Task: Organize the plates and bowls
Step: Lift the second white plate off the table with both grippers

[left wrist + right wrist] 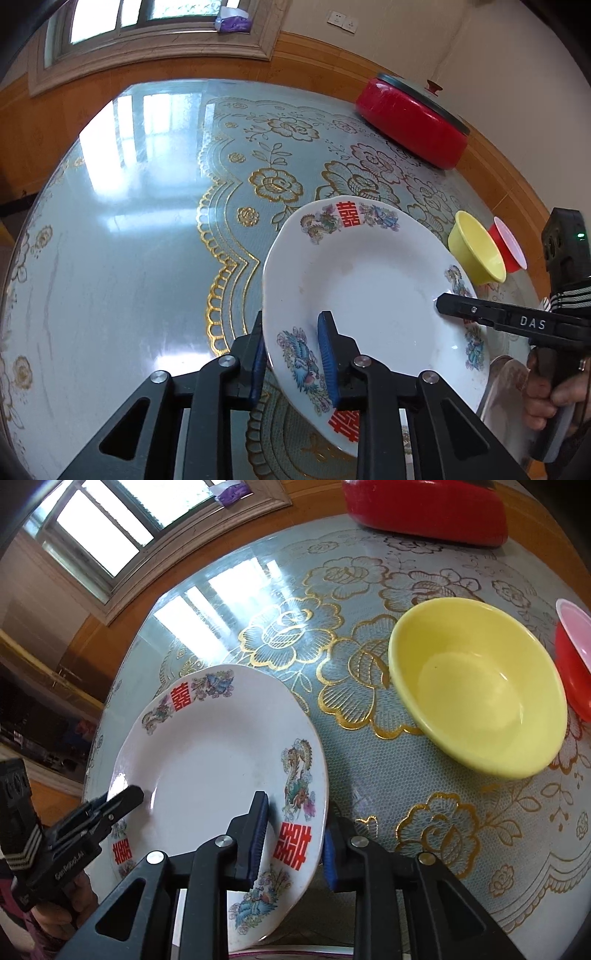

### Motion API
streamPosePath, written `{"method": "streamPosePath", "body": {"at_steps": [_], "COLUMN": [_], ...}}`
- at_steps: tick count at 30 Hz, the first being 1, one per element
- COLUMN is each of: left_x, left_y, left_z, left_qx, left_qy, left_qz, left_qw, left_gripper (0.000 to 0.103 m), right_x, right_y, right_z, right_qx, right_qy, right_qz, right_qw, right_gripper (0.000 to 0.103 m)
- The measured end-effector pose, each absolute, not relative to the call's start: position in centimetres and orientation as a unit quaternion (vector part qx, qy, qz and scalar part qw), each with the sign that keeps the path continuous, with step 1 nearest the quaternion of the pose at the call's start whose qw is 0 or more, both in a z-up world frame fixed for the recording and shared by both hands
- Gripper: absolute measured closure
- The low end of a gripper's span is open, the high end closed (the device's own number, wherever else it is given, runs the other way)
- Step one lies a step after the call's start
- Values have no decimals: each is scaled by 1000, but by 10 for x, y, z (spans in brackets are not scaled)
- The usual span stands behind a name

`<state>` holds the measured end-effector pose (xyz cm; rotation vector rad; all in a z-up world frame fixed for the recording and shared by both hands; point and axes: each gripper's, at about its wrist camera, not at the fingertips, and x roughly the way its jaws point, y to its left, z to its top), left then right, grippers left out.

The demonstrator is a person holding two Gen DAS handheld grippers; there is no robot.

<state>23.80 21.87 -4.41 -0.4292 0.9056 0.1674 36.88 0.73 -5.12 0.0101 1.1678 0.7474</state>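
Observation:
A white plate (373, 291) with red characters and bird prints is held tilted above the table. My left gripper (295, 365) straddles its near-left rim, one blue pad above and one below. My right gripper (295, 834) straddles the opposite rim of the same plate (214, 760), one pad above and one below. Each gripper shows in the other's view: the right one (443, 304) and the left one (129, 797). A yellow bowl (480, 690) and a red bowl (572, 657) stand on the table to the right, also in the left wrist view (476, 251) (508, 245).
A red pot with a lid (413, 118) stands at the table's far edge by the wall. The round table (129, 240) has a glass top over a blue and gold floral cloth. Another plate's metallic rim (506, 391) lies under the held plate.

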Motion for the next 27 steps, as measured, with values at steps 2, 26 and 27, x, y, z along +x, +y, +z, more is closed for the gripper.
{"method": "streamPosePath", "body": {"at_steps": [2,26,27], "left_x": [233,186,183], "left_y": [216,199,196], "left_z": [-43,-14,-11], "left_qx": [-206,-200,-196], "left_qy": [428,376,373], "left_qz": [92,133,134], "left_qw": [875,895,897], "left_gripper": [78,76,76], "right_x": [368,323,320], "right_y": [10,11,10], "right_z": [-49,-18,-16], "right_qx": [-1,-69,-66], "right_qy": [534,448,445], "right_qz": [345,410,412], "right_qw": [772,791,793], "right_gripper": [76,78,78]}}
